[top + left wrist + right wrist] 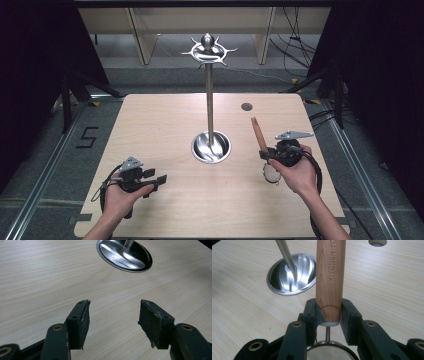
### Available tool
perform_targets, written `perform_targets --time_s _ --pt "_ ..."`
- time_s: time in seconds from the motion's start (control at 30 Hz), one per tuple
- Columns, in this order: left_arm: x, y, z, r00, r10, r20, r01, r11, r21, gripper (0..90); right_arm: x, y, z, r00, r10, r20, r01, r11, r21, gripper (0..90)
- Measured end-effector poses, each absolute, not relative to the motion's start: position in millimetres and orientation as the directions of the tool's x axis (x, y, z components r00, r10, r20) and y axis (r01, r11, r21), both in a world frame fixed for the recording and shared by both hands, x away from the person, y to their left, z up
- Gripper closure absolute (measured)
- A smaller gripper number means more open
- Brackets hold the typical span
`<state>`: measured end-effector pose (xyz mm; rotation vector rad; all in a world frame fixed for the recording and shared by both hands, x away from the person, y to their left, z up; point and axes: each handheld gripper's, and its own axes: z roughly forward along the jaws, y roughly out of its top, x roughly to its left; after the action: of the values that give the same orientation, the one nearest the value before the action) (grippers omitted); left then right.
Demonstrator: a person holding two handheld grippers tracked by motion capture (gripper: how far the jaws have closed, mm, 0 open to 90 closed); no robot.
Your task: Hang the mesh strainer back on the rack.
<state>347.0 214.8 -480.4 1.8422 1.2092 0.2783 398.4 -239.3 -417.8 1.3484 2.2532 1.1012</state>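
Strainer [331, 353] sits in my right gripper [329, 312] — jaws pinching the wooden handle [330, 277] near its mesh end, long axis pointing up and away. The hook stand [210, 95] rises just left of it, hooks well above. My left gripper [113, 322], jaws spread and empty, hovers farther off.

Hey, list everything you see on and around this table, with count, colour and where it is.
Table: one, light wood, centre of the high view.
Hook stand: one, silver metal, round base mid-table, pole rising to a ring of hooks.
Strainer: one, brown wooden handle pointing up, metal mesh below, clamped in the right tool.
Table hole: one, dark, far right of the tabletop.
Left tool: one, black, open, over bare table near left.
Right tool: one, black, shut on the strainer handle.
Hands: two, near edge.
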Motion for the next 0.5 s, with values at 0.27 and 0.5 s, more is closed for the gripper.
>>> perform_targets --time_s 0.27,0.5 --pt "348.0 214.5 -482.3 0.499 0.825 -0.264 0.634 -0.139 0.761 41.0 395.7 -239.9 -413.0 -0.528 0.840 0.123 0.587 0.256 0.768 69.5" --pt "347.9 215.1 -482.6 0.494 0.828 -0.263 0.634 -0.136 0.761 41.0 393.6 -235.4 -412.5 -0.537 0.835 0.122 0.579 0.260 0.773 69.5"
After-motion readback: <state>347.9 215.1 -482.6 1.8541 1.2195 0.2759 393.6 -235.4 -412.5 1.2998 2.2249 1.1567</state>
